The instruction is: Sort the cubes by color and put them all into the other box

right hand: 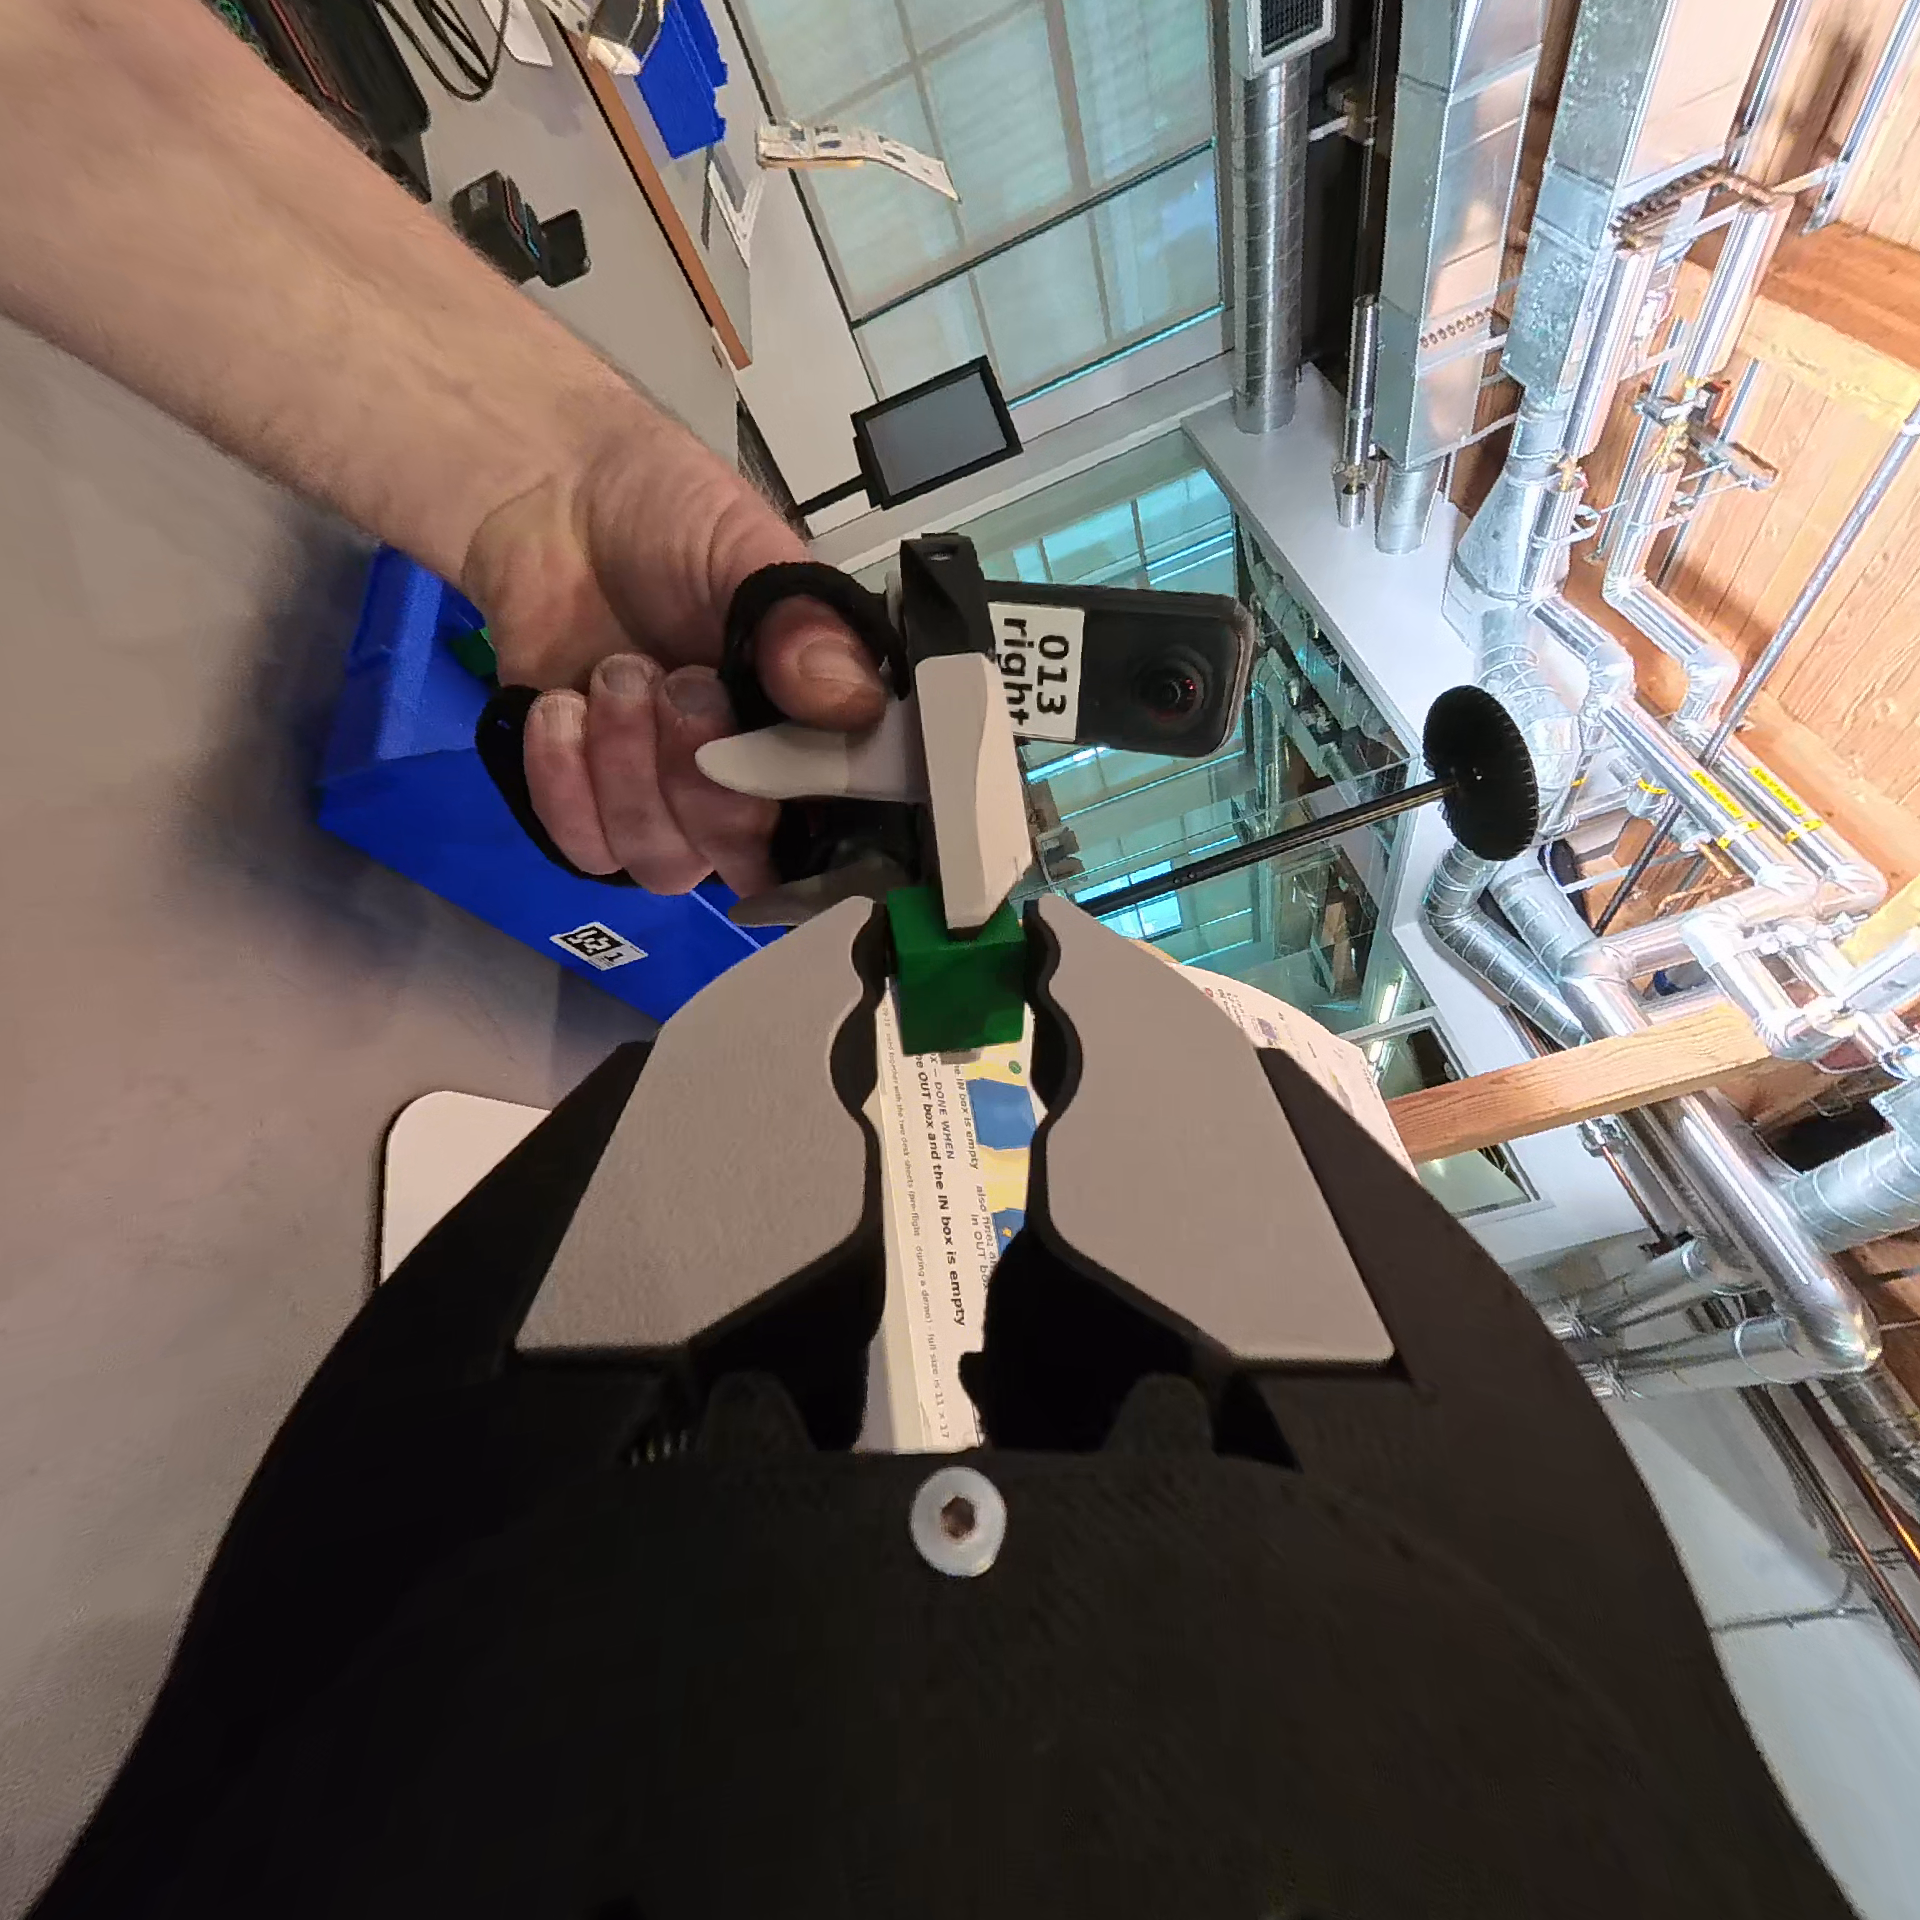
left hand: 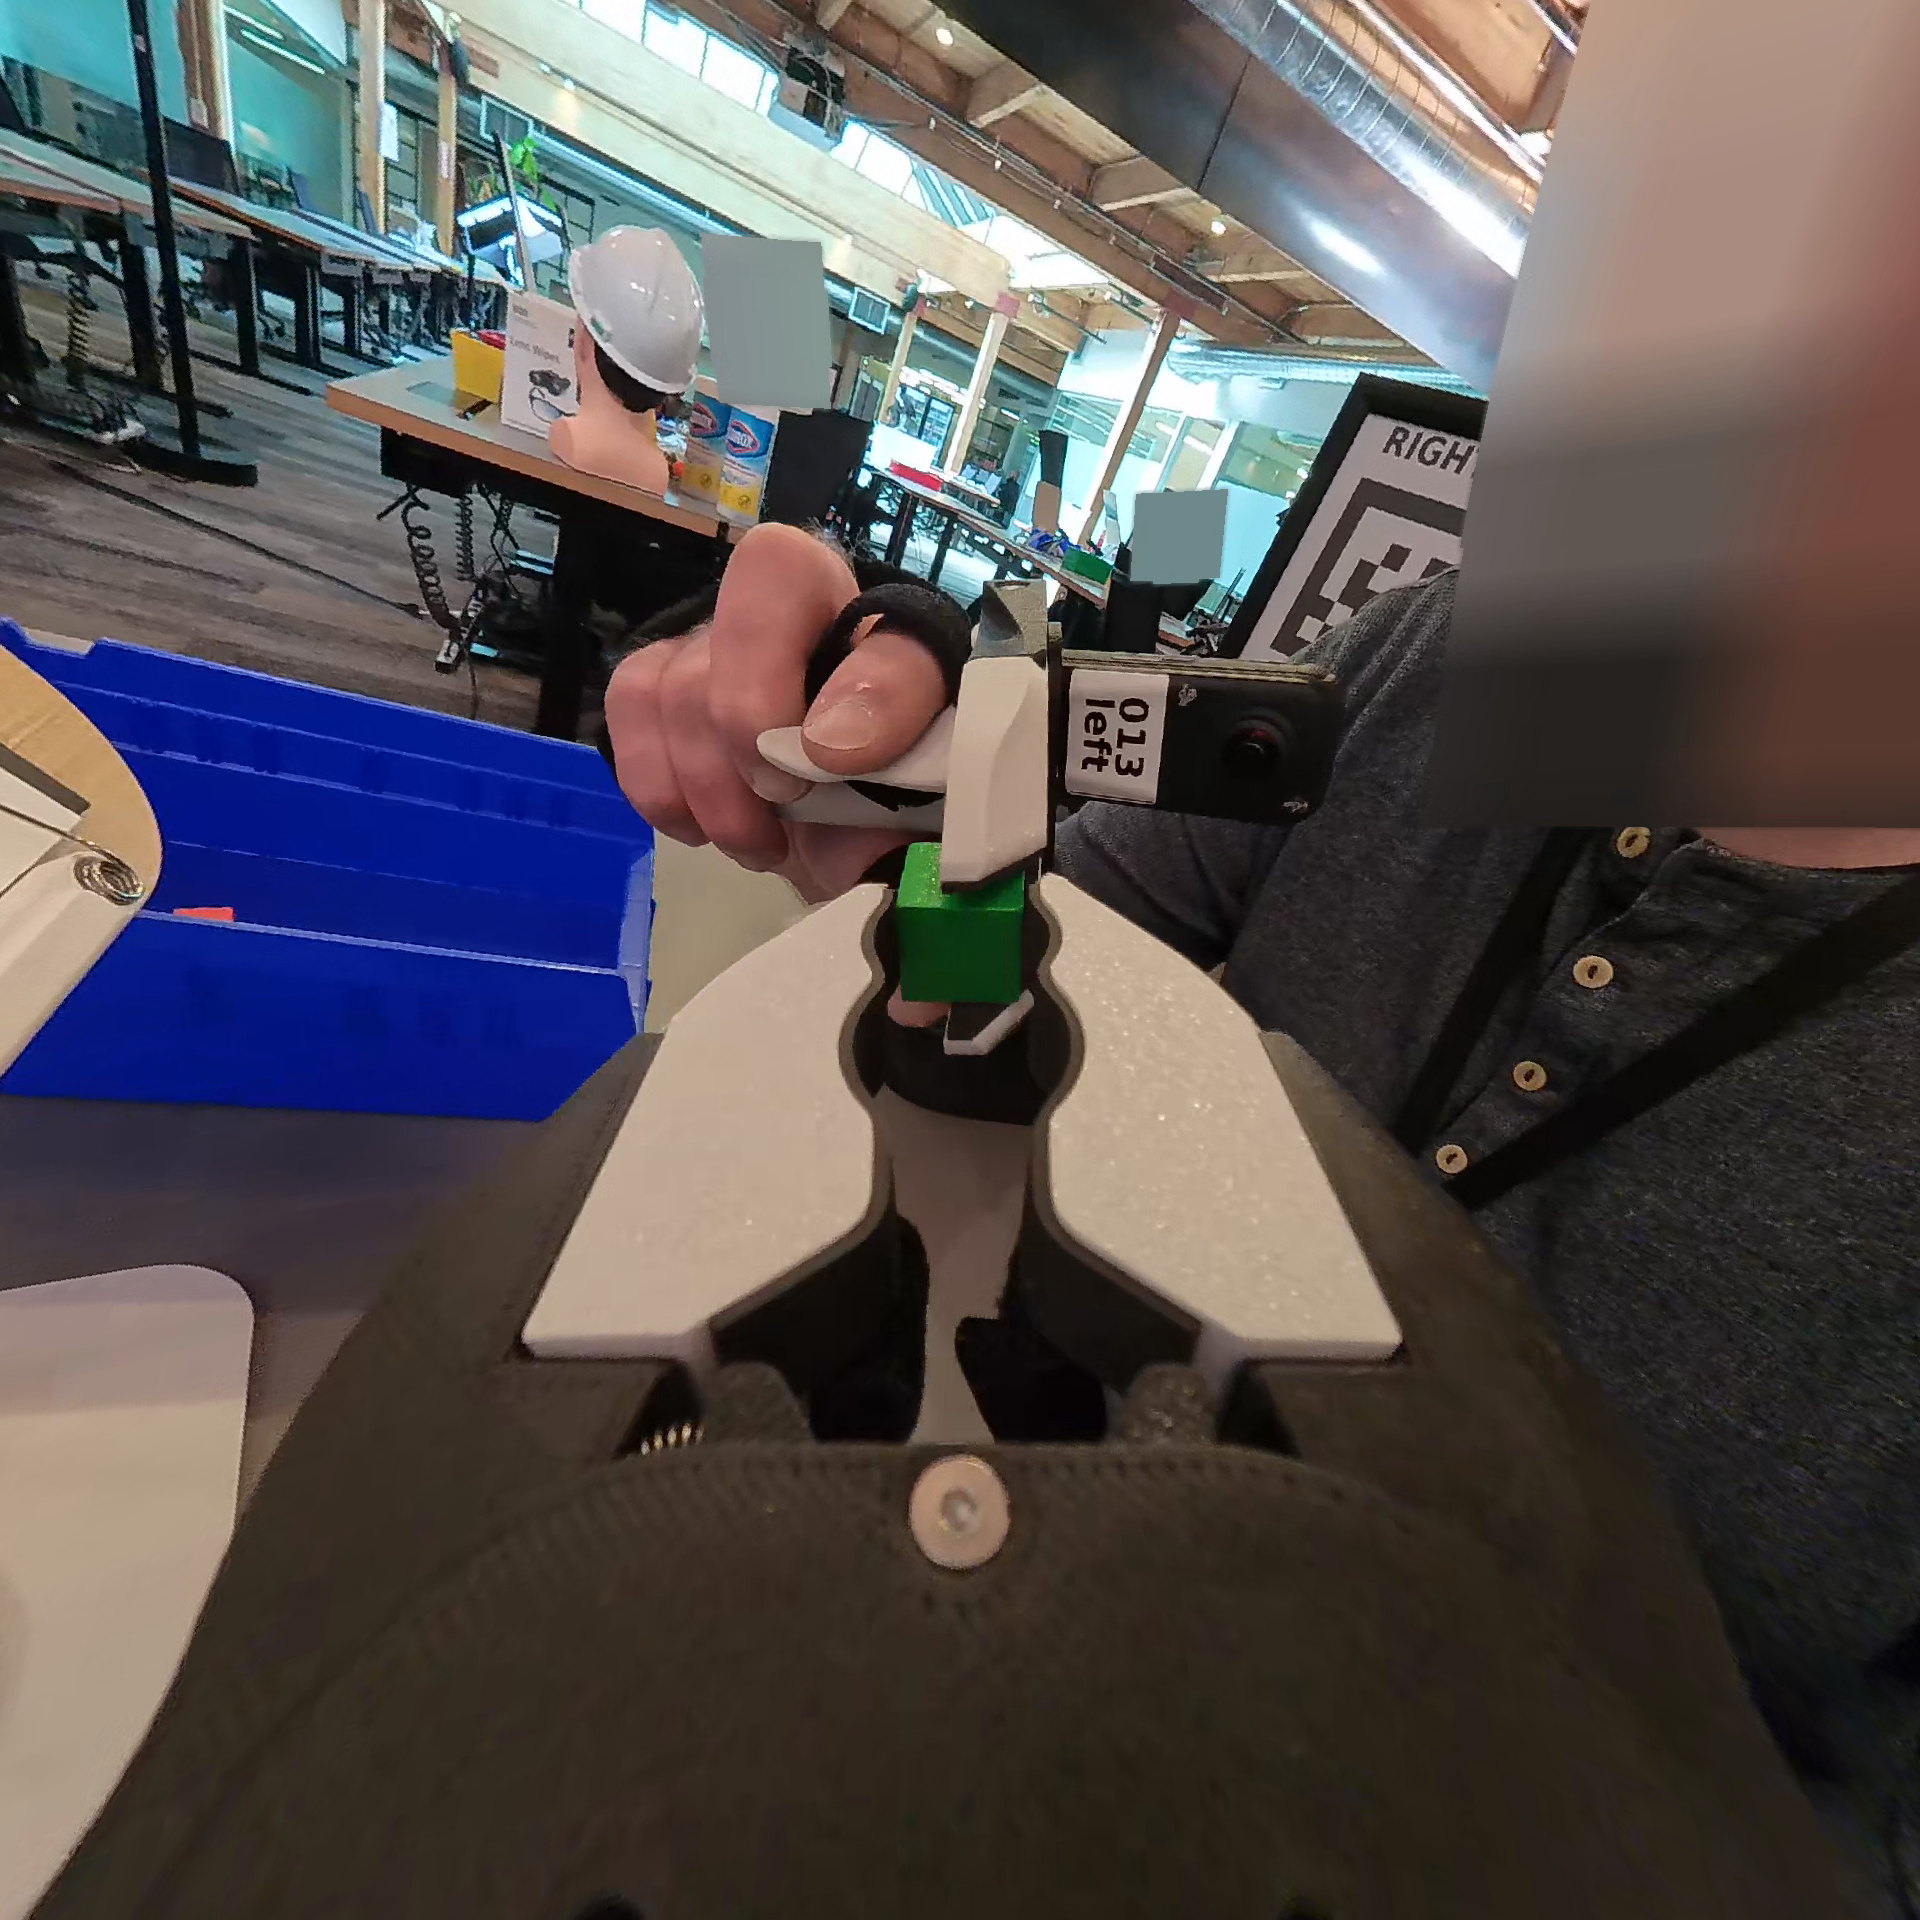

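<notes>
A green cube is held in the air between both grippers. In the left wrist view my left gripper is shut on its two sides. The right gripper's fingers clamp the same cube from above and below, with a hand on its handle. In the right wrist view my right gripper is shut on the sides of the green cube, and a finger of the left gripper presses on its top. A blue box with dividers stands at the left.
A small red piece lies in the blue box. The right wrist view shows a blue box with a green cube inside, a printed sheet below the jaws and a white pad. A person's torso is close.
</notes>
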Motion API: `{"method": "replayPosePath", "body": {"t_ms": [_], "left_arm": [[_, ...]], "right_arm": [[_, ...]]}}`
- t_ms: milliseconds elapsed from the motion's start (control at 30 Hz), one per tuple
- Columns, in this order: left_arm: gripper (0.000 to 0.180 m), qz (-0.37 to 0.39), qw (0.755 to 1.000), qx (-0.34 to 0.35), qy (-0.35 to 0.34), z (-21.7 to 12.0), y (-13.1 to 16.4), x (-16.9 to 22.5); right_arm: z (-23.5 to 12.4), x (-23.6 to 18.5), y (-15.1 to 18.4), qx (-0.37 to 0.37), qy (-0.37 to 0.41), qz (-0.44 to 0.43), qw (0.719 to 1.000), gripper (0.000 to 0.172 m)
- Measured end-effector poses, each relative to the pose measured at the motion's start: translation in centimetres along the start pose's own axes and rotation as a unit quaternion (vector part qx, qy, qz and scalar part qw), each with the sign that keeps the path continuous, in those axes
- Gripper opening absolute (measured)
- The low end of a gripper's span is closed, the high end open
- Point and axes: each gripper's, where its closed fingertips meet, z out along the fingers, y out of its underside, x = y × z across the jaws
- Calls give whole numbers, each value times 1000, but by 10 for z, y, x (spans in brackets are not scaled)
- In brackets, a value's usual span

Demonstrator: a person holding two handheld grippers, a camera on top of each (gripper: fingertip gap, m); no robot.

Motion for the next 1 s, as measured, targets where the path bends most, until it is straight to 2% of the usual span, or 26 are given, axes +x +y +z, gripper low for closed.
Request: {"method": "replayPosePath", "body": {"t_ms": [400,667,833,1000], "left_arm": [[22,-5,1000,14,19,0,-3,4],[22,-2,998,51,20,-10,-16,6],[0,20,998,62,3,-19,-22,6],[0,81,993,50,-71,-36,-30,0]], "right_arm": [[0,0,-3,1,-1,7,1000,23],[-4,9,-4,5,10,18,1000,23],[-9,19,-3,4,22,28,999,23],[-24,45,13,-23,54,39,998,23]]}}
